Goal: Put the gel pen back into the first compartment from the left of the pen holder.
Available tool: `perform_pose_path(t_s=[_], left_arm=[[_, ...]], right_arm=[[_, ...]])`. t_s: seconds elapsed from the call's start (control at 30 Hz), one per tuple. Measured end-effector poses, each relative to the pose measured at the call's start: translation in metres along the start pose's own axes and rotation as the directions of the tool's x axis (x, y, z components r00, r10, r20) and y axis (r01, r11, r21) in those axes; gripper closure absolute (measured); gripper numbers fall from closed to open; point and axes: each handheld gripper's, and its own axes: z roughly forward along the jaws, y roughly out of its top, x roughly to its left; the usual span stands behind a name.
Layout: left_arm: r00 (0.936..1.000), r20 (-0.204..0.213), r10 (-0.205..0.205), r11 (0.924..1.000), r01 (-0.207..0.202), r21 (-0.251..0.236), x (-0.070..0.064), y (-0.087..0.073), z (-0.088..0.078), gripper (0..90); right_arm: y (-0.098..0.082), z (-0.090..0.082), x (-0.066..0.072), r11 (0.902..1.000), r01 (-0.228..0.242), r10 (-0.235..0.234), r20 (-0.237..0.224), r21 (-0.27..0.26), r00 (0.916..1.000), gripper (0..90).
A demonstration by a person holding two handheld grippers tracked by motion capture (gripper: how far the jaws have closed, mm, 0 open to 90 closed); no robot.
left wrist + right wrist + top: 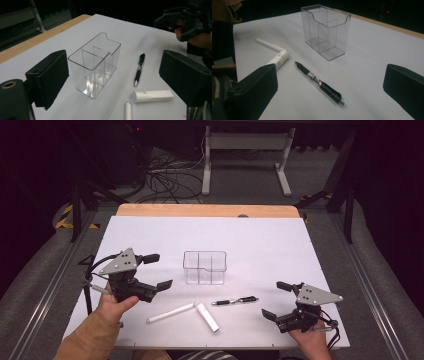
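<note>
Nearest you, white marker point(170, 313), its cap point(207, 317) and black pen point(235, 301); both your grippers, left point(159, 271) and right point(275, 300), gape empty, clear organizer point(204, 267) beyond.

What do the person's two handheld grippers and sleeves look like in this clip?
Both the left gripper and the right gripper have black bodies with two blocky black jaws, each topped by a grey three-cornered plate with small dark dots. A dark cable trails from each. The left forearm wears a tan sleeve; the right hand shows no sleeve.
</note>
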Motion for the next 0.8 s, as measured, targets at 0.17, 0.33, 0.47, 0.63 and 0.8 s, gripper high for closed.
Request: perform_pose_path(t_s=[0.17, 0.33, 0.47, 0.63, 0.8], left_arm=[[0.9990, 0.012, -0.042, 0.9973, 0.043, -0.059, 0.000, -0.020, -0.015, 9.0], [0.9963, -0.082, -0.023, 0.9982, 0.019, -0.056, -0.008, -0.039, -0.026, 6.4], [0.9928, -0.117, -0.023, 0.9997, 0.021, -0.014, -0.012, -0.049, -0.028, 6.3], [0.9838, -0.179, -0.014, 0.9998, 0.011, -0.017, -0.013, -0.056, -0.029, 6.2], [0.9830, -0.183, -0.011, 0.9998, 0.007, -0.019, -0.014, -0.059, -0.028, 6.5]], right_arm=[[0.004, -0.001, 0.001, 0.9998, 0.017, -0.017, -0.002, -0.007, 0.9999, 0.3], [0.006, -0.002, 0.000, 0.9984, 0.044, -0.044, -0.004, -0.034, 0.9990, 0.2], [0.008, -0.001, 0.001, 0.9980, 0.052, -0.052, -0.005, -0.037, 0.9986, 0.1], [0.010, 0.001, 0.001, 0.9983, 0.048, -0.049, -0.014, -0.033, 0.9987, 0.0], [0.015, 0.002, 0.002, 0.9983, 0.047, -0.046, -0.018, 0.034, 0.9988, 3.0]])
